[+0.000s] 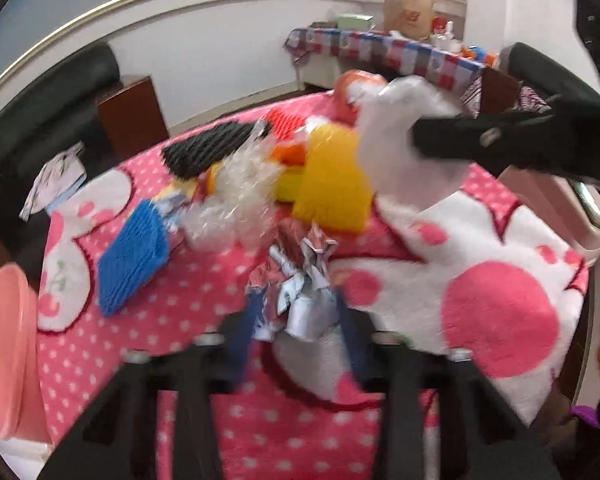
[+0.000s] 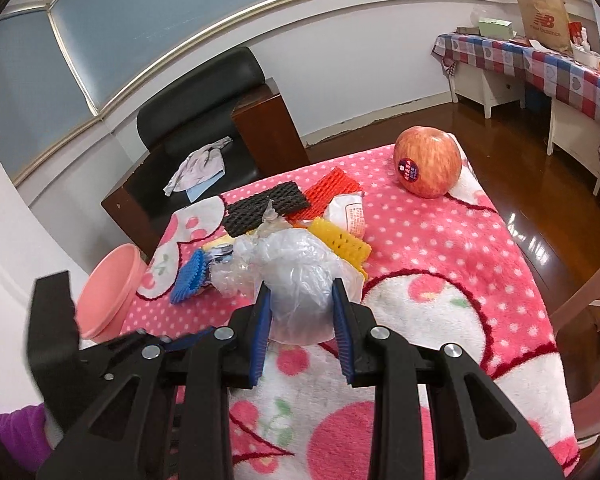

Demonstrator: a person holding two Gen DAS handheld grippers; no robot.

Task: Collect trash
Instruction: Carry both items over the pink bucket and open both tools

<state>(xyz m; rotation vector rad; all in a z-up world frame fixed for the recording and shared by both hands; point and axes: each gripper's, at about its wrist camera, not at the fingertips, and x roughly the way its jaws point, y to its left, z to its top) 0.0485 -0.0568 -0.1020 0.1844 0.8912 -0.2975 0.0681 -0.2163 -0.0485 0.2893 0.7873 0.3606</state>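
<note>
1. Your right tongs (image 2: 300, 332) clamp the clear plastic bag (image 2: 296, 280), lifting it just off the counter (image 2: 480, 280).
2. Your left tongs (image 1: 296, 332) pinch a crumpled foil wrapper (image 1: 300, 272), ready for binning.
3. The pink bin (image 2: 108, 292) waits at the counter's left edge, likely the drop.

The left gripper (image 1: 296, 320) points forward and a little down, and its two blue fingers (image 1: 240, 340) are squeezed close together on a crumpled shiny wrapper (image 1: 300, 280) that sits between them. The right gripper (image 2: 300, 316) also points forward, and its blue pads (image 2: 260, 328) press on both sides of a clear plastic bag (image 2: 296, 280). Seen from the left gripper, the right one reaches in from the upper right side, just ahead of the left fingers.
</note>
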